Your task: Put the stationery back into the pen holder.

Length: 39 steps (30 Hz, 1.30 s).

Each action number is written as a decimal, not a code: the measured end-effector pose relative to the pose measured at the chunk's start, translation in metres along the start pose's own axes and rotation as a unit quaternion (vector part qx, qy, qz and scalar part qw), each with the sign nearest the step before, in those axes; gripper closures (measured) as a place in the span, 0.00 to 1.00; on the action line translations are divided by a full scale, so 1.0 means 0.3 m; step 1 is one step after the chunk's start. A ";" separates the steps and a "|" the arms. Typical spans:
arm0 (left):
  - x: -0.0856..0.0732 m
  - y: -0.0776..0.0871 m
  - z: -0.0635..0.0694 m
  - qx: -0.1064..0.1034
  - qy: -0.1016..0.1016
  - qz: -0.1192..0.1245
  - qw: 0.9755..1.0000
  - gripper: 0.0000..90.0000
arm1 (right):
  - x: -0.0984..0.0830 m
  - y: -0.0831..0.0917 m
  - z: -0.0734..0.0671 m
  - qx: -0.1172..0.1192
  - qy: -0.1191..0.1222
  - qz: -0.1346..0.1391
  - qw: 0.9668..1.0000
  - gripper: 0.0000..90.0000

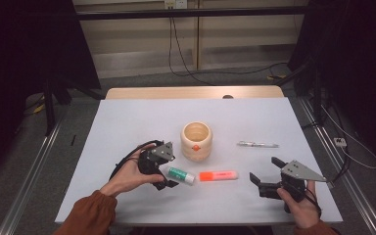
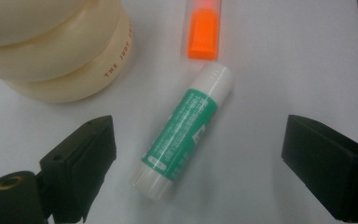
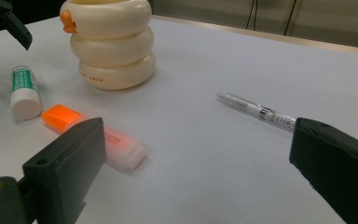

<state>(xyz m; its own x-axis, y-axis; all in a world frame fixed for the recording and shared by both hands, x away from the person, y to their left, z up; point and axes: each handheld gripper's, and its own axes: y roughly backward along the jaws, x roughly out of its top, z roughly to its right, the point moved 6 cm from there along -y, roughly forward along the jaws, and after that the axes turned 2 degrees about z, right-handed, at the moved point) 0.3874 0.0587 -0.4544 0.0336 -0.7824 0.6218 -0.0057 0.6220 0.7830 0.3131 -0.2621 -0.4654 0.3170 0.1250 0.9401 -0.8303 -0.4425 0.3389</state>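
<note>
Glue stick lies loose between wide-open jaws of left gripper, nothing held; straddle its green middle, then close. Right gripper open, empty.

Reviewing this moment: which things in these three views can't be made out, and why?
- Cup: its bottom inside is out of sight in the high view, hidden by its own wall.
- Glue stick: label print blurred in the left gripper view.
- Orange highlighter: cut off by the top edge there.
- Pen: markings too small in the high view.
- Left claw: lower jaw partly behind the hand.
</note>
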 end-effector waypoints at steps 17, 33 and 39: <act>0.048 -0.099 0.001 -0.022 -0.059 -0.068 0.996 0.18 | -0.001 -0.002 -0.002 0.003 0.001 -0.002 1.000 0.04; 0.057 -0.132 -0.005 -0.023 -0.095 -0.106 0.990 0.42 | 0.000 -0.001 -0.002 0.003 0.001 -0.001 1.000 0.04; 0.050 -0.146 -0.010 -0.026 -0.100 -0.120 0.987 0.55 | 0.000 0.000 -0.003 0.004 0.001 0.000 1.000 0.04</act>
<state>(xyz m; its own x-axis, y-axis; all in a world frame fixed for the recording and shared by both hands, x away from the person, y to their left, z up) 0.3910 0.0198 -0.4794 -0.1695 -0.8944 0.4140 0.0291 0.4154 0.9092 0.3128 -0.2613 -0.4655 0.3161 0.1267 0.9402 -0.8263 -0.4502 0.3384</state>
